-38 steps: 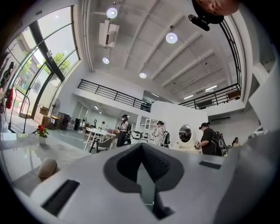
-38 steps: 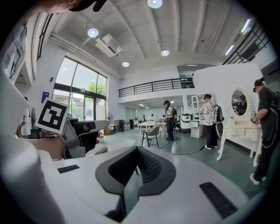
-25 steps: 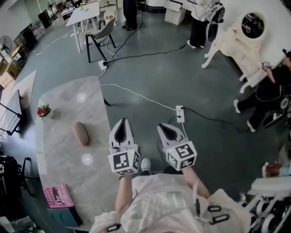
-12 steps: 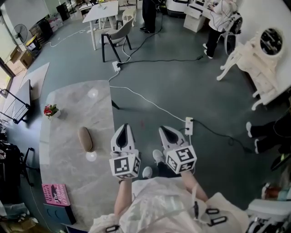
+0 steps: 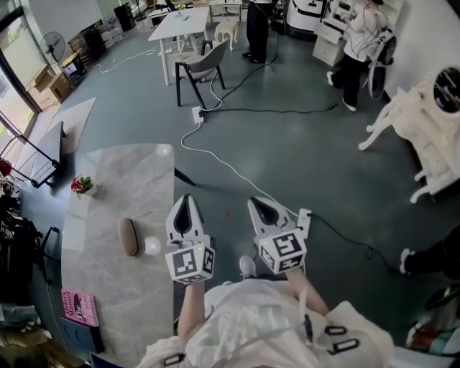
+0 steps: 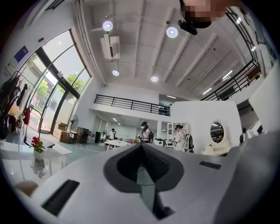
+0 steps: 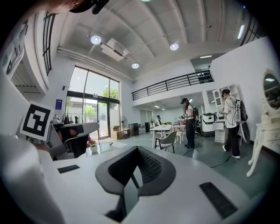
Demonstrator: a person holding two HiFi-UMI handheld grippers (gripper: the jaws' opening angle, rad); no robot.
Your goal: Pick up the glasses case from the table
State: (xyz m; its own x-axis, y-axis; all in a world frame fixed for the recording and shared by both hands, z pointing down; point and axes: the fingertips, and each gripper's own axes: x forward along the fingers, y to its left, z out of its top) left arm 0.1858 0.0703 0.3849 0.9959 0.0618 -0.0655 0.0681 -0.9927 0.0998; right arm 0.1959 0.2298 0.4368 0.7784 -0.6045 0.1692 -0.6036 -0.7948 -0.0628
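Note:
The glasses case [image 5: 129, 236], a brown oval, lies on the marble table [image 5: 108, 180] beside a bright light reflection. In the left gripper view a tan shape at the lower left may be the case [image 6: 25, 187]. My left gripper [image 5: 185, 200] hangs level by the table's right edge, to the right of the case and apart from it. It is shut and holds nothing. My right gripper [image 5: 259, 204] is further right over the grey floor, also shut and holding nothing. The same closed tips show in the left gripper [image 6: 141, 146] view and the right gripper [image 7: 136, 150] view.
A small pot of red flowers [image 5: 81, 187] stands at the table's left edge and a pink box [image 5: 77, 307] lies at its near end. A cable [image 5: 237, 172] and power strip [image 5: 304, 215] cross the floor. A white table [image 5: 188, 21], a chair [image 5: 205, 65] and people are far behind.
Both grippers and the person have moved on across the room, and the view has swung. The table and case now sit lower in the head view. Both grippers stay shut.

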